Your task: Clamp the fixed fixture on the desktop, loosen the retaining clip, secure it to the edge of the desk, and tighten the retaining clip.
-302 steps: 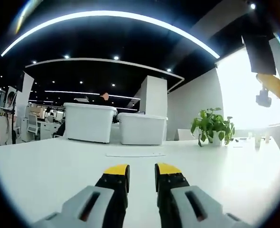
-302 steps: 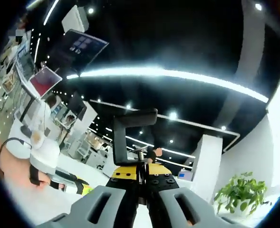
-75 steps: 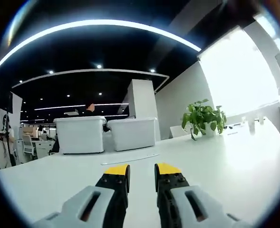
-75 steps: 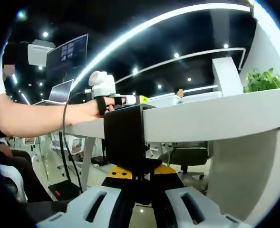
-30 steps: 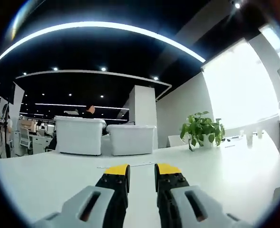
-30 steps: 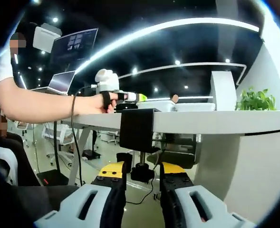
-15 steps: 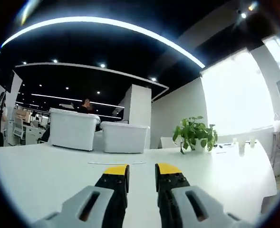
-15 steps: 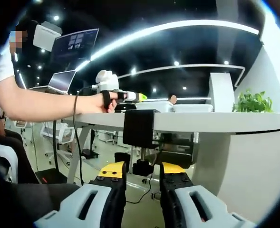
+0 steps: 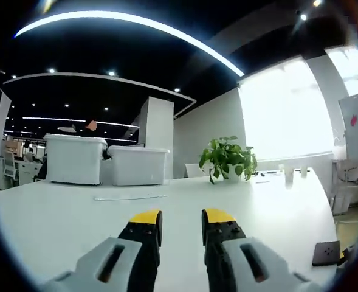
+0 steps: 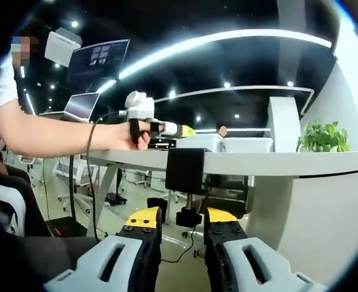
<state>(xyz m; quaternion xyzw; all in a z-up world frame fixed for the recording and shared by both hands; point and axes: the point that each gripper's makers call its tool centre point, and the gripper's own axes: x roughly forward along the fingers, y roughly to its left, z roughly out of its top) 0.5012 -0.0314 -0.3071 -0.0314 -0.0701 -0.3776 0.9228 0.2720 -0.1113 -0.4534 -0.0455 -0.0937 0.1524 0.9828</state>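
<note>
Now the black fixture [image 10: 186, 171] sits clamped over the near edge of the desk [image 10: 276, 163], its screw knob [image 10: 189, 217] hanging below the underside. Just under it the right gripper [image 10: 183, 214] stands with jaws apart, holding nothing, the knob between their tips. Open floor lies beneath. On the desk's top the left gripper [image 9: 181, 216], held in a hand [image 10: 127, 135], is open and empty over bare surface. Two white bins [image 9: 103, 159] and a potted plant [image 9: 227, 158] stand near the far edge.

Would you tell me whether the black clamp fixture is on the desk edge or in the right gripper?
On the desk edge: the fixture hangs from the desk, its screw knob below, and the right gripper is open, apart from it.
</note>
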